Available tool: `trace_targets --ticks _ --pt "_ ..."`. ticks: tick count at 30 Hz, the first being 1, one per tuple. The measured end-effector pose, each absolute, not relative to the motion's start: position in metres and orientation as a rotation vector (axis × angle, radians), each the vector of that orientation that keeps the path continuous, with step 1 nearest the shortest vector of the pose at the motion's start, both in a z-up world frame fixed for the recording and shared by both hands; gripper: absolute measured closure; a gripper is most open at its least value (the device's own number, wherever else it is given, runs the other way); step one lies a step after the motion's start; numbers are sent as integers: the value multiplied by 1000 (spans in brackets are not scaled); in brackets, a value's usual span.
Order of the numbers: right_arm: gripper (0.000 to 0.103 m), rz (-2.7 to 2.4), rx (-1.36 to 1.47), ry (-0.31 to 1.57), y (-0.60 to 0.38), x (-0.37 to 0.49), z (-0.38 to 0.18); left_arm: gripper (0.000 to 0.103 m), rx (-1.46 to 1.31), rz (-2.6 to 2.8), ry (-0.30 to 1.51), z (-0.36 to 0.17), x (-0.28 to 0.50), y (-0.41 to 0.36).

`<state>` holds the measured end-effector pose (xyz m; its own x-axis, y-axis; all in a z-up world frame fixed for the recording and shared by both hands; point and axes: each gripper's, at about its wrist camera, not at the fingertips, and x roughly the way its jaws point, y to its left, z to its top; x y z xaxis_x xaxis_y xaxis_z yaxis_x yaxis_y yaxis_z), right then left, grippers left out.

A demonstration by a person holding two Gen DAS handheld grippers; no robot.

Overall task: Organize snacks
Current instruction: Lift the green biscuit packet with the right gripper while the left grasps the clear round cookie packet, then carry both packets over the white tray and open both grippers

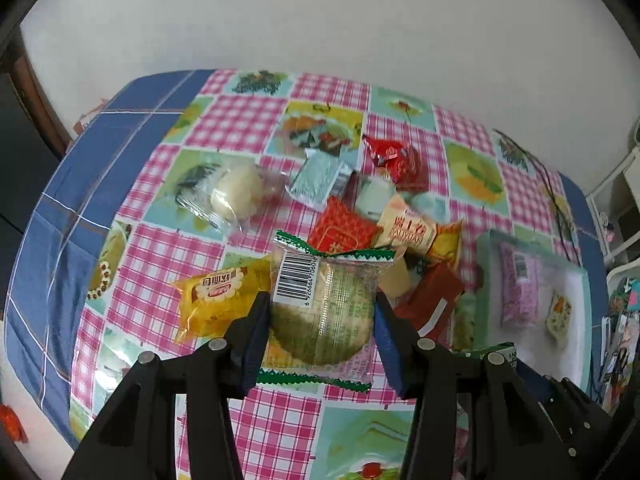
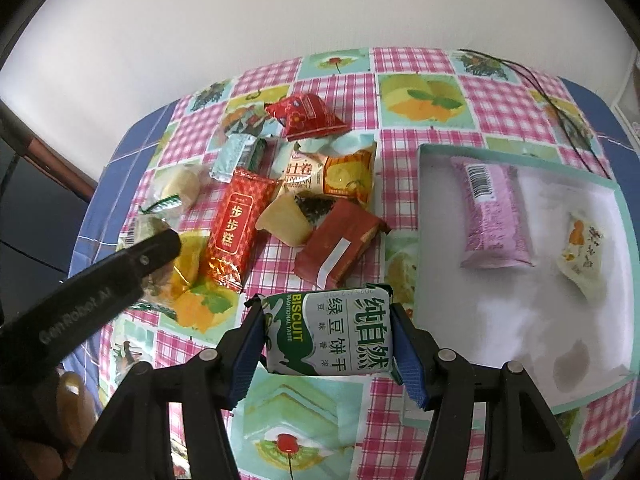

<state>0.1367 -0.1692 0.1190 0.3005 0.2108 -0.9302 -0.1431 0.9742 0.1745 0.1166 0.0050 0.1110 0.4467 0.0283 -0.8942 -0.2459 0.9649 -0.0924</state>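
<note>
In the left wrist view, the left hand-held gripper (image 1: 320,316) sits at the bottom centre of the frame, its blue pads pressed on both sides of a round green pastry in a clear wrapper (image 1: 324,312) with a barcode at its upper left. The packet hangs between the fingers above the checked surface (image 1: 256,420), in front of the loose pile of snacks (image 1: 360,216) in mid-frame.

In the right wrist view, the right hand-held gripper (image 2: 326,336) at the lower centre has closed partway on a green and white biscuit packet (image 2: 330,332), which fills the gap from pad to pad. The white tray (image 2: 424,216) lies to the right of that packet, at the right of the frame, and holds a pink packet (image 2: 492,216) and a small white packet (image 2: 584,252).
</note>
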Motion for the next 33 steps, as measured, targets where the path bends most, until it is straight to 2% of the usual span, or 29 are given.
trace_targets --ticks 12,33 --pt "40 164 87 1269 -212 139 113 52 -199 145 1106 110 119 -32" --pt "40 -171 271 1271 -373 132 105 52 70 -96 1180 81 116 -188"
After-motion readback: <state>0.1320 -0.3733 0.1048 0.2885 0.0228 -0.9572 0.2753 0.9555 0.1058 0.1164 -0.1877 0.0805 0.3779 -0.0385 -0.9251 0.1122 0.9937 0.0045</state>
